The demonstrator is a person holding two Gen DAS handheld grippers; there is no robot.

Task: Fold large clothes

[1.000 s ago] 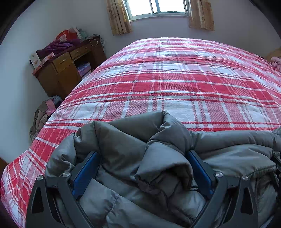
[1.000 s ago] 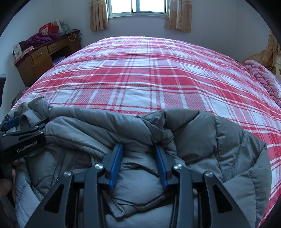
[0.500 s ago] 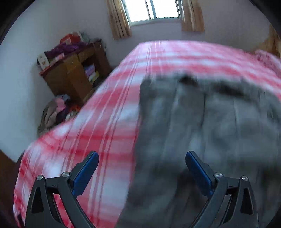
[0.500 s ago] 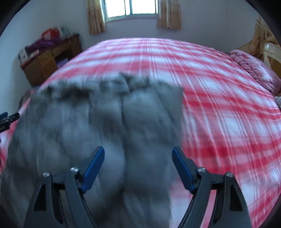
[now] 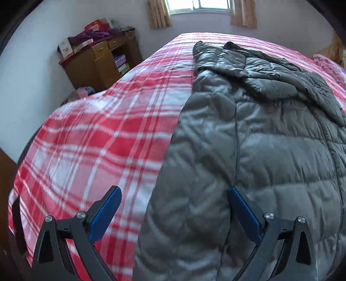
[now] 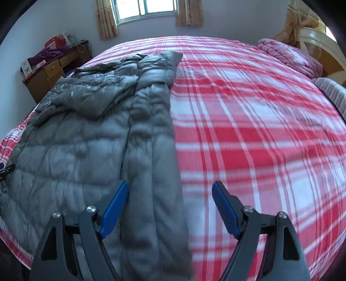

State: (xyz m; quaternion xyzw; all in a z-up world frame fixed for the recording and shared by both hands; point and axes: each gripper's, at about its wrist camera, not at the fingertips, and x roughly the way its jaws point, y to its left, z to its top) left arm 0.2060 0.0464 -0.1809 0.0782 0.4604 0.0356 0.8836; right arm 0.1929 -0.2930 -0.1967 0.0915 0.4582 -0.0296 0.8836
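While both tongs gape empty, the grey jacket (image 5: pixel 248 140) lies on the plaid bed (image 6: pixel 248 121) below a curtained window (image 6: pixel 149 9).

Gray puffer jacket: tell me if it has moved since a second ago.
Yes. The gray puffer jacket was bunched at the near bed edge; it now lies spread out along the plaid bedspread, reaching toward the window.

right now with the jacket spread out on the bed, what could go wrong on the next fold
The grey puffer jacket is thick and slippery-looking, so a fold may spring back open. Its far end is bunched and overlapped, so folding now could trap lumps. Both the left gripper and right gripper are open, each over a different side edge of the jacket where it meets the plaid bedspread; a pinch there might also catch the bedspread.
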